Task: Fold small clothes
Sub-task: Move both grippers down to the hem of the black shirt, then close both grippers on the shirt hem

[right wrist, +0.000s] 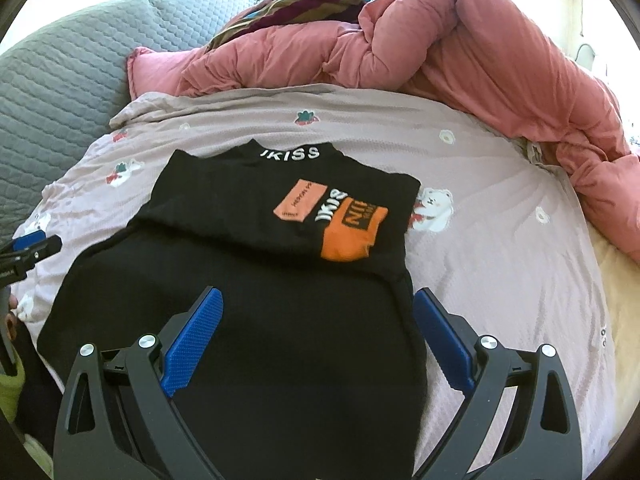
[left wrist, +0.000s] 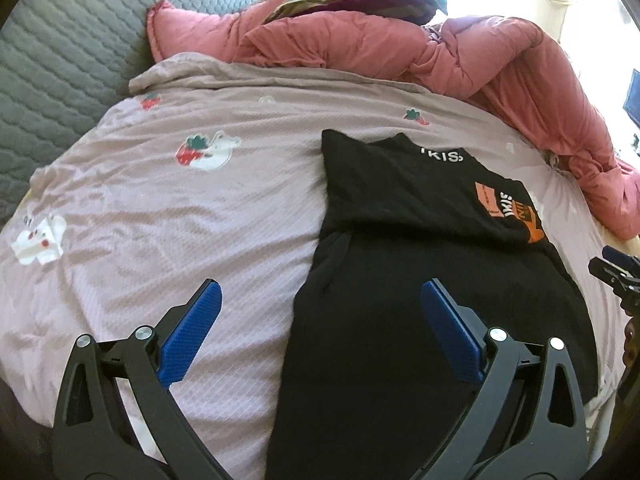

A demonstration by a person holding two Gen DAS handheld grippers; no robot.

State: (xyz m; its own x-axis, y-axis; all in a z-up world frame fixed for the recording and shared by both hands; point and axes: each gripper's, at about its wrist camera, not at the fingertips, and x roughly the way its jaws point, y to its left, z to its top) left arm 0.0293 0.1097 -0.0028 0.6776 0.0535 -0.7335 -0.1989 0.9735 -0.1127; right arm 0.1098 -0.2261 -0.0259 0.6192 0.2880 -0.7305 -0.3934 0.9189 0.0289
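A black top [left wrist: 400, 216] with white "JKISS" lettering at the collar and an orange print lies flat on the pink bedsheet [left wrist: 160, 208], its sides folded in. It also shows in the right wrist view [right wrist: 260, 264]. My left gripper [left wrist: 320, 292] is open and empty, hovering over the garment's left edge near its hem. My right gripper [right wrist: 318, 300] is open and empty, hovering over the garment's right edge. Each gripper shows at the edge of the other's view: the right gripper [left wrist: 616, 272] and the left gripper [right wrist: 28, 248].
A bunched pink quilt [right wrist: 480, 52] lies along the back and right of the bed. A striped cloth [right wrist: 300, 0] sits on top of it. A grey quilted cover [left wrist: 60, 60] lies at the left. The sheet [right wrist: 500, 240] has strawberry and bear prints.
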